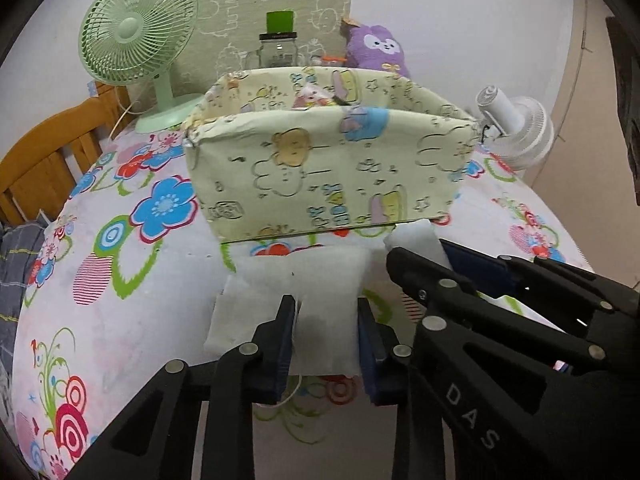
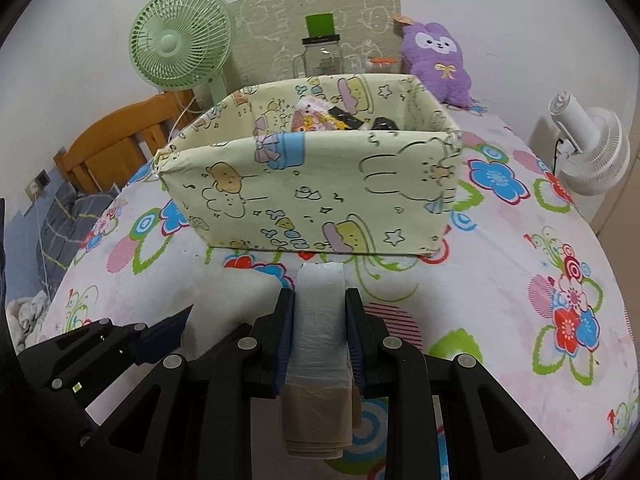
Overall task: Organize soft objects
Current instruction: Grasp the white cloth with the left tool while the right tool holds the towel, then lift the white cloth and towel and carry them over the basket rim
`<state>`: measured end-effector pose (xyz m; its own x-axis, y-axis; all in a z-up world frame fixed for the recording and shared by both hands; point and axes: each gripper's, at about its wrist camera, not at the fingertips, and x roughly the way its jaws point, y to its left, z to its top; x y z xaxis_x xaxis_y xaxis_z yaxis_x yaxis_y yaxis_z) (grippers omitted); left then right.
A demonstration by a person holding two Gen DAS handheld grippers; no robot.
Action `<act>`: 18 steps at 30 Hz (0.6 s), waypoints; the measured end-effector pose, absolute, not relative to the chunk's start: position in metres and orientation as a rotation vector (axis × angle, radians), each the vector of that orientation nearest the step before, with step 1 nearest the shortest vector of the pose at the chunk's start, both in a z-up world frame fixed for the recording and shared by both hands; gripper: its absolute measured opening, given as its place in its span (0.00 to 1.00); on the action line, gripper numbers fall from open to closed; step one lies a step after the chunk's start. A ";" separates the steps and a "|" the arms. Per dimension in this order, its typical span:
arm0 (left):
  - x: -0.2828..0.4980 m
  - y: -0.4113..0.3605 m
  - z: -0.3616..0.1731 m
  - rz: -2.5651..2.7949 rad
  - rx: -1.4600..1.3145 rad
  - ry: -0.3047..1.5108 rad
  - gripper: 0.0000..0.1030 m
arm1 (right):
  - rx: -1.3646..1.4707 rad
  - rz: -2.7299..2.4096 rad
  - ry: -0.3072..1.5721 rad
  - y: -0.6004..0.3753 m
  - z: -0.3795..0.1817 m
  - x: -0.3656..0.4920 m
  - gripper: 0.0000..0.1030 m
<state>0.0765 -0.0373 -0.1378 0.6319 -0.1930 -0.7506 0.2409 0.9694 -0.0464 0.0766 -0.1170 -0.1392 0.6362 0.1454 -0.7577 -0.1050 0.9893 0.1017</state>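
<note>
A pale yellow fabric bin [image 1: 328,160] with cartoon prints stands on the flowered table; it also shows in the right wrist view [image 2: 320,188]. Small colourful soft items [image 2: 320,118] lie inside it. My left gripper [image 1: 326,312] is shut on a flat white soft pack [image 1: 296,292], just in front of the bin. My right gripper [image 2: 320,304] is shut on a white and beige roll of plastic bags [image 2: 318,344], held near the bin's front. The right gripper also shows in the left wrist view [image 1: 424,256], to the right of the left one.
A green desk fan [image 1: 136,40], a glass jar [image 1: 278,50] and a purple plush toy [image 2: 436,60] stand behind the bin. A white fan [image 2: 588,148] is at the right edge. A wooden bed frame [image 2: 112,148] lies left of the table.
</note>
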 end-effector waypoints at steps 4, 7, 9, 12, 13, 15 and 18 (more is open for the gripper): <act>0.071 -0.044 -0.131 -0.257 0.059 0.832 0.27 | 0.059 0.137 0.851 -0.124 -0.132 0.071 0.27; 0.069 -0.047 -0.125 -0.252 0.061 0.822 0.27 | 0.063 0.132 0.848 -0.128 -0.126 0.068 0.27; 0.067 -0.049 -0.121 -0.248 0.065 0.815 0.27 | 0.066 0.130 0.854 -0.129 -0.123 0.068 0.27; 0.062 -0.051 -0.112 -0.241 0.072 0.801 0.27 | 0.072 0.139 0.834 -0.132 -0.115 0.064 0.27; 0.061 -0.051 -0.109 -0.242 0.073 0.794 0.27 | 0.075 0.143 0.824 -0.132 -0.111 0.062 0.27; 0.058 -0.052 -0.102 -0.239 0.076 0.781 0.27 | 0.076 0.146 0.808 -0.133 -0.105 0.059 0.27; 0.055 -0.054 -0.093 -0.238 0.077 0.762 0.27 | 0.074 0.144 0.788 -0.135 -0.094 0.056 0.27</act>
<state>0.0549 -0.0543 -0.0930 0.6982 -0.1859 -0.6913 0.2412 0.9703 -0.0173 0.0557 -0.1347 -0.0943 0.6964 0.1563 -0.7004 -0.1009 0.9876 0.1201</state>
